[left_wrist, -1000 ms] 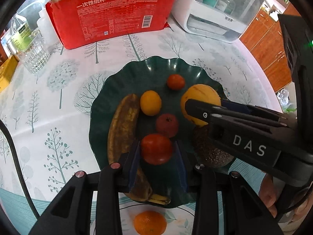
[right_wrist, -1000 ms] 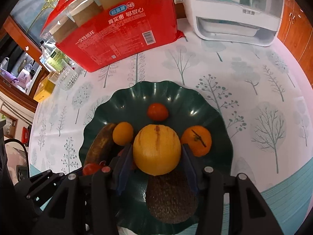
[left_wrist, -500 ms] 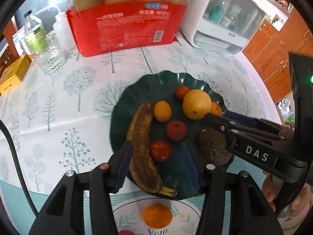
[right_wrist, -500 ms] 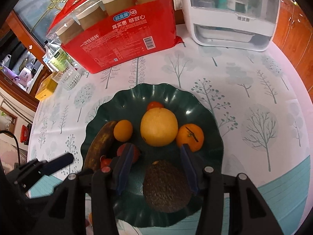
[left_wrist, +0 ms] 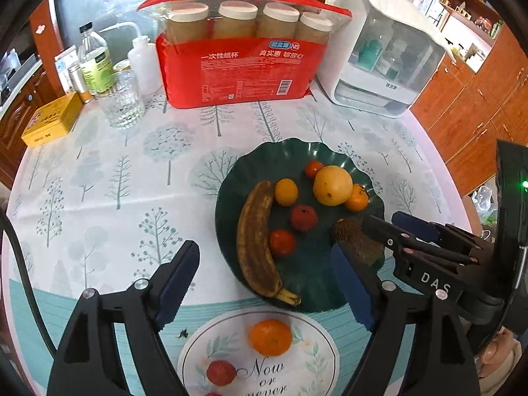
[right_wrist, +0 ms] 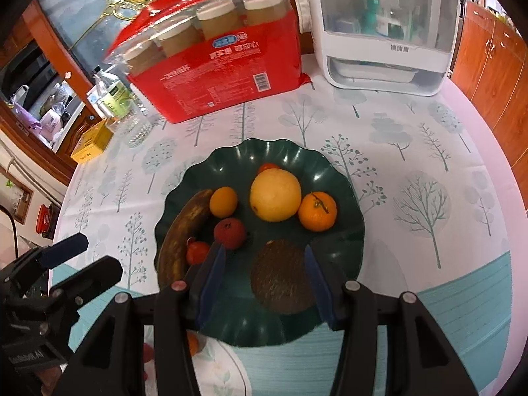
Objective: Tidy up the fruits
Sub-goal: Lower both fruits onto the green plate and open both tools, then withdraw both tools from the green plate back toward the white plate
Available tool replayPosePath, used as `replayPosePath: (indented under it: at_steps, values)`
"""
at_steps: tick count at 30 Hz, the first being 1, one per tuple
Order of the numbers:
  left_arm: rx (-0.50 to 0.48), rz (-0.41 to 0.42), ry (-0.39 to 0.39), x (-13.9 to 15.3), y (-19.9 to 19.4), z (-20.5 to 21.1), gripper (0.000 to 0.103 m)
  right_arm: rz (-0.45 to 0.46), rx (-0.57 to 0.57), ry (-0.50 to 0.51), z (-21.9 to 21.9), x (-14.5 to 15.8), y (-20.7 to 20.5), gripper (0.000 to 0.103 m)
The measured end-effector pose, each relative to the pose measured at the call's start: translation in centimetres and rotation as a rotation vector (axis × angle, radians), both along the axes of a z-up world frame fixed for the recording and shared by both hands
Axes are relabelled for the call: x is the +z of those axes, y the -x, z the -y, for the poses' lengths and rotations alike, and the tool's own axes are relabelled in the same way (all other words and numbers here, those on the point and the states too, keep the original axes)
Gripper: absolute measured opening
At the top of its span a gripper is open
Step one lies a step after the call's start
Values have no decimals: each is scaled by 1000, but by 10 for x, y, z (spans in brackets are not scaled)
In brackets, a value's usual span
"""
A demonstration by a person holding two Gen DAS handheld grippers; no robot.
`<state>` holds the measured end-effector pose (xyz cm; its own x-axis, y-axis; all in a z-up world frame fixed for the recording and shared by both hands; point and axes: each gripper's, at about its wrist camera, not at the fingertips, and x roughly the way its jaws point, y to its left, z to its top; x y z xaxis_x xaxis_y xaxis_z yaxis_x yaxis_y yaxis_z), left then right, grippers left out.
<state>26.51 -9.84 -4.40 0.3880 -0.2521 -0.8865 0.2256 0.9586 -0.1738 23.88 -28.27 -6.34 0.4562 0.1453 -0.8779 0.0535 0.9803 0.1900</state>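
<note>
Grippers tilt steeply down over the plate (left_wrist: 369,178). Left gripper (left_wrist: 264,283) is opening, empty, above its near edge. Right gripper (right_wrist: 264,283) is half open, empty, over the avocado (right_wrist: 280,277).

Glossy dark green plate (right_wrist: 343,178), rough matt brown fruit (right_wrist: 280,277), smooth printed tablecloth (left_wrist: 132,181)

the left gripper (left_wrist: 264,283) lets go of the red tomato (left_wrist: 281,242), which now lies on the green plate (left_wrist: 343,155) beside the banana (left_wrist: 255,241), and its jaws are opening with nothing between them. the right gripper (right_wrist: 264,277) no longer brackets the yellow grapefruit (right_wrist: 275,195), which rests near the plate's middle. both grippers sit higher and further back, toward the table's near edge.
</note>
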Motion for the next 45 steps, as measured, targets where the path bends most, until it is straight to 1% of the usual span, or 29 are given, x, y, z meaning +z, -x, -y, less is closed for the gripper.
replayPosePath:
  at_steps: [5,9,20,24,29,31,35,37,40,42,45]
  values:
    - [14,5,-2,9,16,-8,82,18,7,-10,-3,10,18,50]
    - [24,10,1,18,29,-16,85,41,16,-12,-5,21,36,50]
    - [46,91,-7,50,81,-39,85,120,82,-31,-25,48,91,50]
    - [59,106,3,55,100,-50,86,138,117,-31,-38,53,107,50]
    - [70,116,3,52,124,-62,86,151,157,-28,-54,51,123,50]
    - [73,116,-2,48,133,-66,86,154,174,-17,-62,48,128,50]
    - [78,103,-16,31,149,-73,86,151,210,27,-78,34,137,50]
    - [82,83,-24,15,155,-78,86,146,226,50,-85,24,142,50]
    - [97,32,-37,-15,161,-84,86,129,242,78,-94,8,146,50]
    - [110,0,-39,-37,164,-89,86,111,245,84,-98,-3,148,50]
    - [124,-34,-40,-60,168,-93,86,75,246,78,-101,-21,148,50]
